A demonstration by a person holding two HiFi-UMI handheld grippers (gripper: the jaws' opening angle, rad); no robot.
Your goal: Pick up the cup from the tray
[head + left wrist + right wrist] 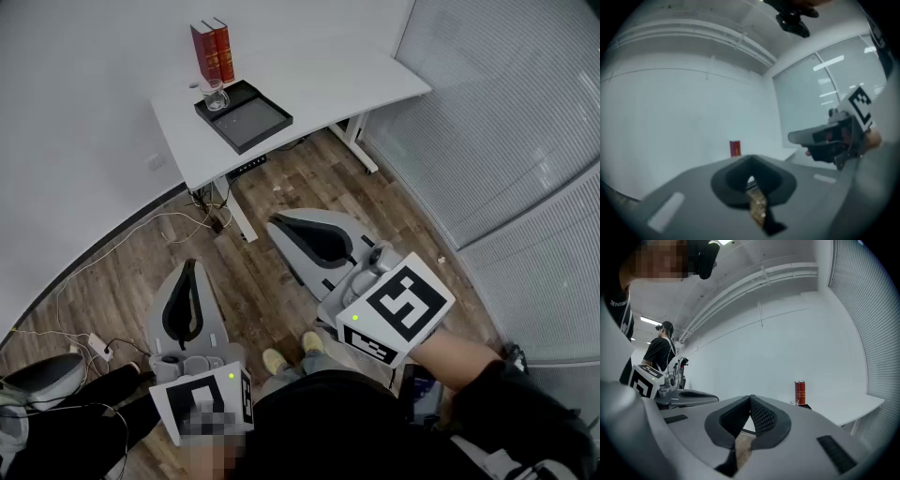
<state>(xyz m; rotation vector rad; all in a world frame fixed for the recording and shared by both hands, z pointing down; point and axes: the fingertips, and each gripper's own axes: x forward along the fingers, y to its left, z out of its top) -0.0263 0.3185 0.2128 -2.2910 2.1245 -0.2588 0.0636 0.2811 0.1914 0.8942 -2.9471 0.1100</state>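
A clear glass cup stands upright in the far left corner of a black tray on a white desk. Both grippers hover over the wooden floor, well short of the desk. My left gripper is at the lower left, its jaws shut with nothing between them. My right gripper is nearer the desk, its ribbed pads pressed together on nothing. In the right gripper view the tray is a small dark shape beside two red books; the cup is too small to make out there.
Two red books stand right behind the cup against the white wall. Cables and a power strip lie on the floor at the left. Window blinds close off the right side. Another person stands far off.
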